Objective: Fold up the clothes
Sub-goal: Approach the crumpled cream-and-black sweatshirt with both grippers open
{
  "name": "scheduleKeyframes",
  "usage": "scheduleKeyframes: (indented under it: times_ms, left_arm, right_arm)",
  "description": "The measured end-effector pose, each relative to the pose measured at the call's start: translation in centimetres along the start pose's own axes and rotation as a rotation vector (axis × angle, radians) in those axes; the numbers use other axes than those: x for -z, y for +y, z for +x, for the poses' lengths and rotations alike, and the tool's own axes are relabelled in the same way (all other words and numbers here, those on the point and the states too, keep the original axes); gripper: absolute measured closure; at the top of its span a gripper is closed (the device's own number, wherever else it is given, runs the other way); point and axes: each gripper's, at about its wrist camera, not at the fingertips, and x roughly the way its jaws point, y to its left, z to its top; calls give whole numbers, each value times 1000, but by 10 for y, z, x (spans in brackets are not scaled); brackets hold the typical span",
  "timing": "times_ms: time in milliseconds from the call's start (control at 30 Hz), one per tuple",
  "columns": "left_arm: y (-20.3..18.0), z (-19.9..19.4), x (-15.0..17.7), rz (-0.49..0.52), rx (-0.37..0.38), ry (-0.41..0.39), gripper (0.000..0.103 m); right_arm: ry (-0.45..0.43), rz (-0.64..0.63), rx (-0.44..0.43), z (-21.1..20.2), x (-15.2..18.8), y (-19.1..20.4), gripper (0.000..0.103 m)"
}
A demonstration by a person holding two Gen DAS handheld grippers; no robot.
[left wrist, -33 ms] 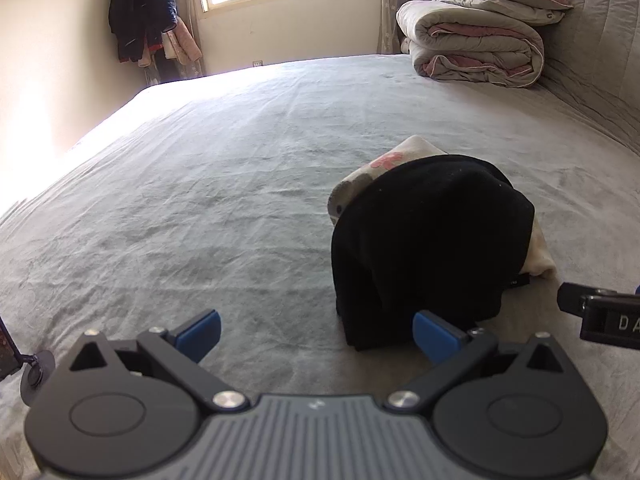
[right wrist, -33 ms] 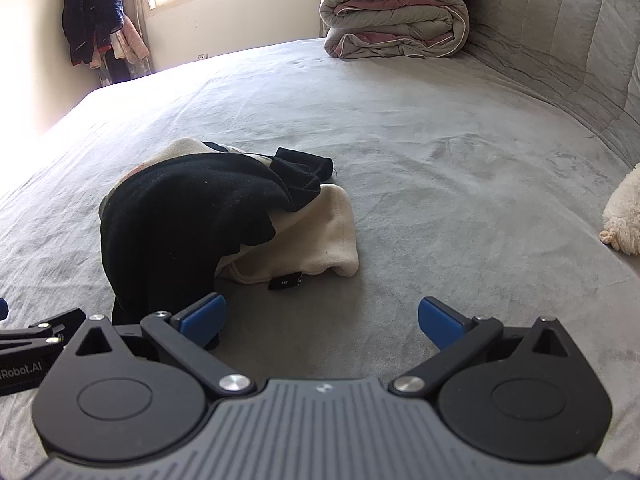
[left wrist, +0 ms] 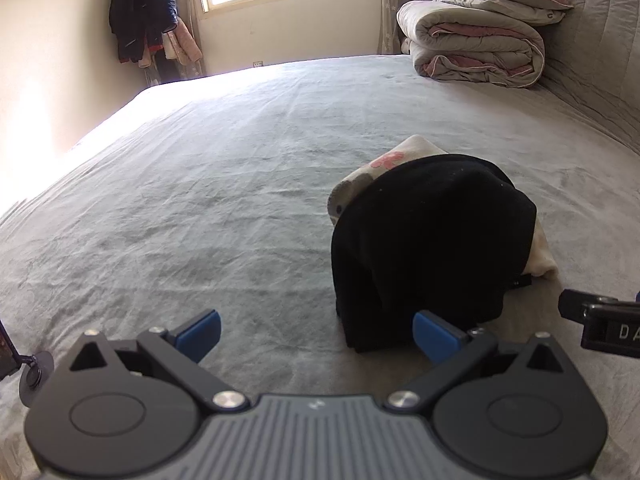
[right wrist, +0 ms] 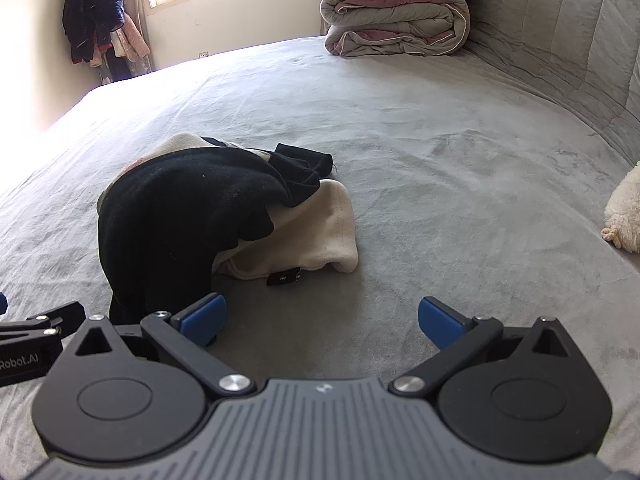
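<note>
A grey, softly creased bed (left wrist: 200, 208) fills the room, rolled quilts (left wrist: 476, 50) far back and a fluffy white toy (right wrist: 626, 216) at right, while both the left gripper (left wrist: 316, 332) and right gripper (right wrist: 322, 318) gape empty beside the slumped black-and-cream clothes (right wrist: 208, 212) mid-bed
</note>
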Motion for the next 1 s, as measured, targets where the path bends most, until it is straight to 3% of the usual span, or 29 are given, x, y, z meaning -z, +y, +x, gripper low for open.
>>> scheduleKeyframes:
  times_ms: [100, 167, 267, 400, 567, 1000]
  left_arm:
    - [-5, 6, 2, 8, -7, 27, 1]
    - [-8, 9, 3, 14, -12, 46, 0]
    - [-12, 15, 5, 22, -20, 73, 1]
    - [-18, 22, 7, 32, -28, 105, 1]
    - [-18, 24, 8, 35, -29, 108, 1]
    - [-13, 26, 9, 13, -20, 115, 1]
  right_arm:
    - [41, 9, 11, 8, -8, 3, 0]
    - [6, 56, -37, 7, -3, -1, 0]
    - [-18, 79, -42, 9, 6, -9, 0]
    - [18, 64, -38, 30, 1, -14, 0]
    - [39, 53, -44, 32, 6, -17, 0]
    - [-6, 12, -66, 22, 9, -9, 0]
